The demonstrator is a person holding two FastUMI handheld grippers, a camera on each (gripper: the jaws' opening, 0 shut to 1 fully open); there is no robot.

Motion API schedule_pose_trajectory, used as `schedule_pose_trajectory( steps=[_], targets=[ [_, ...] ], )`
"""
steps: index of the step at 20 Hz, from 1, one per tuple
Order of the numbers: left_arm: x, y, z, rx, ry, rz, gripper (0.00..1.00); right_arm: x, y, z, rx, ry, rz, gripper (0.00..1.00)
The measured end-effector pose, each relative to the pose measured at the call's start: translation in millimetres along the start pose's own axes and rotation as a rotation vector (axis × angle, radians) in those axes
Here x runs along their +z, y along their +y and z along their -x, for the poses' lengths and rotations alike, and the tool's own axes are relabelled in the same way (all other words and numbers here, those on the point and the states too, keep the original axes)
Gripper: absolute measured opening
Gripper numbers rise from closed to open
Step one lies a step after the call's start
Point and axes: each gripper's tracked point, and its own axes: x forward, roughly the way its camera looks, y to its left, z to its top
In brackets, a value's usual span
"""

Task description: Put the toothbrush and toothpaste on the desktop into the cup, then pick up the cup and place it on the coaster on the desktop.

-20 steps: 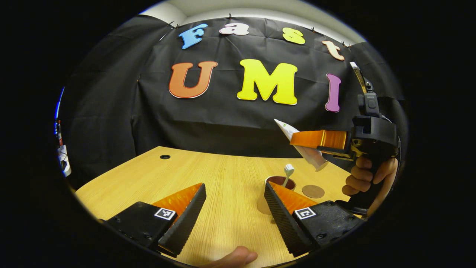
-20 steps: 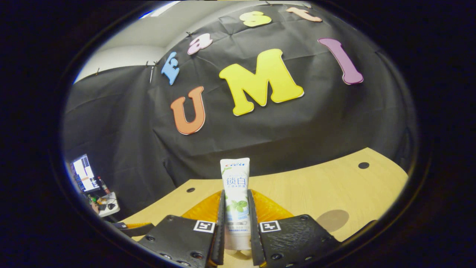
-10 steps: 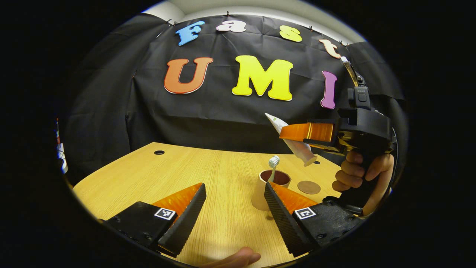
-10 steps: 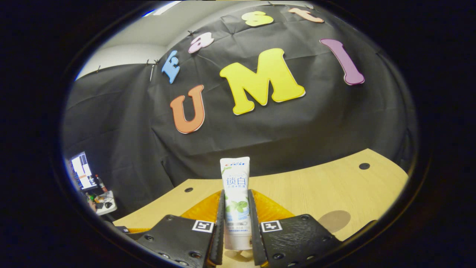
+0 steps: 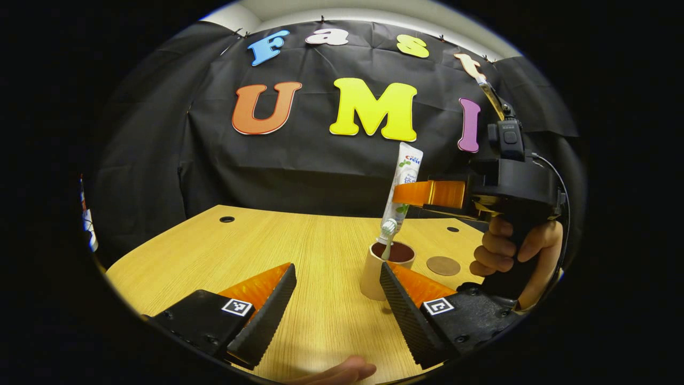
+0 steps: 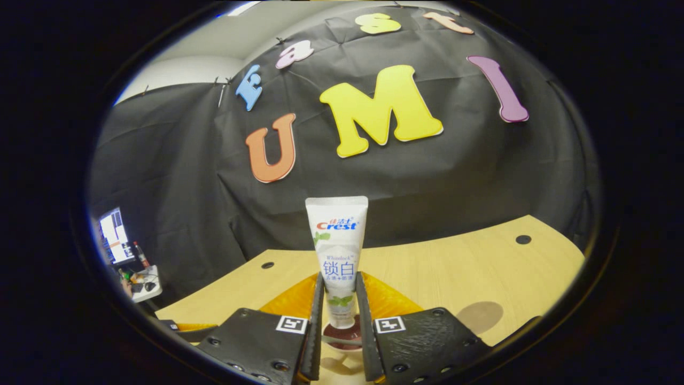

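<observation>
A beige cup [image 5: 374,270] with a dark red inside stands on the wooden table [image 5: 299,251], with a white toothbrush [image 5: 388,229] leaning in it, head up. My right gripper [image 5: 414,193] is shut on a white toothpaste tube [image 5: 407,176] that hangs nearly upright, cap end down, just above the cup's mouth. In the right gripper view the toothpaste tube [image 6: 336,246] stands between my right gripper [image 6: 339,321] fingers, with the cup [image 6: 342,336] right below. A round brown coaster [image 5: 443,265] lies to the cup's right. My left gripper [image 5: 336,299] is open, low, just short of the cup.
A hand [image 5: 507,251] holds the right gripper's handle beside the coaster [image 6: 477,313]. Cable holes [image 5: 226,219] sit near the table's far edge. A fingertip [image 5: 342,369] shows at the near edge. A side desk with a monitor [image 6: 113,235] stands beyond the table's left end.
The right gripper carried the toothpaste left until it hangs over the cup, and the tube swung from a slant to nearly upright. The left gripper drew back slightly from the cup.
</observation>
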Motion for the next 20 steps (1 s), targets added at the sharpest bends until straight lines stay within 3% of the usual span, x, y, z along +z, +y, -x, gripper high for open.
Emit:
schedule_pose_trajectory(
  steps=[2,5,8,12,13,15,20],
  targets=[
    [-5,0,-3,0.003,0.015,0.001,1.00,-9,-2,7,0.002,0.006,0.009,0.31],
    [-11,-2,-5,0.008,0.031,0.015,1.00,-22,-18,33,-0.034,-0.006,0.082,0.96],
    [-13,-7,-11,0.011,0.046,0.012,1.00,-18,-31,60,-0.086,-0.059,0.166,0.96],
    [-13,-22,-23,0.002,0.076,-0.011,1.00,-7,-39,95,-0.101,-0.119,0.231,0.93],
    [-13,-27,-27,-0.010,0.089,-0.012,1.00,-4,-43,103,-0.114,-0.136,0.254,0.96],
    [-5,-43,-38,-0.034,0.142,-0.015,0.99,13,-62,133,-0.184,-0.218,0.288,0.95],
    [28,-63,-60,-0.039,0.238,-0.123,0.99,10,-104,177,-0.226,-0.233,0.237,0.95]
  ],
)
